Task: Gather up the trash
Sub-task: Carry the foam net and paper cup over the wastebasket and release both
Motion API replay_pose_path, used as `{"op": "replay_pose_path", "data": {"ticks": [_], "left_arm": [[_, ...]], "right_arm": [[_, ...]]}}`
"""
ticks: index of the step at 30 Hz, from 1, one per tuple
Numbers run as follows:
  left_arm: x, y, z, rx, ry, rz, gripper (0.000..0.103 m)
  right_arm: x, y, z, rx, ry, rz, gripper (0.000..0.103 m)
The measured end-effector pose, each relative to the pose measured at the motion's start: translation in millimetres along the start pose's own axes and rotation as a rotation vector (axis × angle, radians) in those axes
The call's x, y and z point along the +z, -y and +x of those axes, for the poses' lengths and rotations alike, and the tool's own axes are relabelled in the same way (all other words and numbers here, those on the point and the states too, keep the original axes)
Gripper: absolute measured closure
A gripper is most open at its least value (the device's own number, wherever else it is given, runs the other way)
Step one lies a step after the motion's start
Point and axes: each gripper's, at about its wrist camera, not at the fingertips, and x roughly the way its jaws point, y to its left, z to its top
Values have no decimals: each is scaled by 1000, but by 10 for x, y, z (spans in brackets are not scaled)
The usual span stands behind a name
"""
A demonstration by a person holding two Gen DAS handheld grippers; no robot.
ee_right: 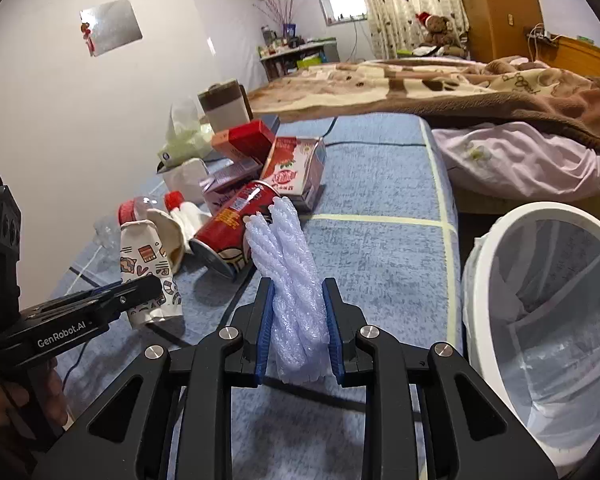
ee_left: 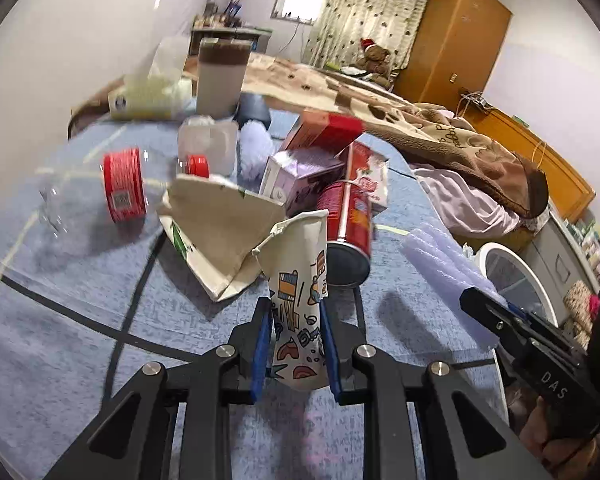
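Observation:
My left gripper point(ee_left: 296, 320) is shut on a crushed patterned paper cup point(ee_left: 300, 280), held above the blue cloth; the cup also shows in the right wrist view point(ee_right: 148, 264). My right gripper point(ee_right: 298, 312) is shut on a pale lilac foam sleeve point(ee_right: 288, 272), which also shows in the left wrist view point(ee_left: 448, 264). A white bin point(ee_right: 540, 320) with a clear liner stands just right of the right gripper, below the table edge. A red can point(ee_right: 228, 228) lies on its side behind both held items.
More trash lies on the blue table cloth point(ee_right: 380, 248): a clear bottle with a red label point(ee_left: 120, 188), a torn paper bag point(ee_left: 220, 232), milk cartons point(ee_right: 296, 168), a red box point(ee_right: 248, 140), a tissue pack point(ee_left: 152, 96). A bed with a brown blanket point(ee_right: 460, 84) lies behind.

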Motion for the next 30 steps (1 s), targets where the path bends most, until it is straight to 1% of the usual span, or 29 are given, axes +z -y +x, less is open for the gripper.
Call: {"op": "replay_pose_path", "data": {"ticks": [3,7,12,15,24,26,30], "left_arm": [[9,62,-131,-10,30,28,79],[21,210,-301,-31,65,72,79],[45,438,-480,-42,116,142,79],[41,569,-531,-61,129,172,79],[73,1074,-543,-127,147,277,79],[91,1185,-516,-148,144,299,79],[122,1448,-402,-200,129,352,78]], "right_arm": [[-12,12,-117,6,32,23,78],[-3,59,-306,-11,92,50,78],[15,143,-510,-54,147,76,78],[3,192,-621,-83,176,82,78],[-15,436,-900,-210,240,110,78],[-24,498,-947,-264,239,117,78],[-72,680,-1029,-317,242,163,78]]}}
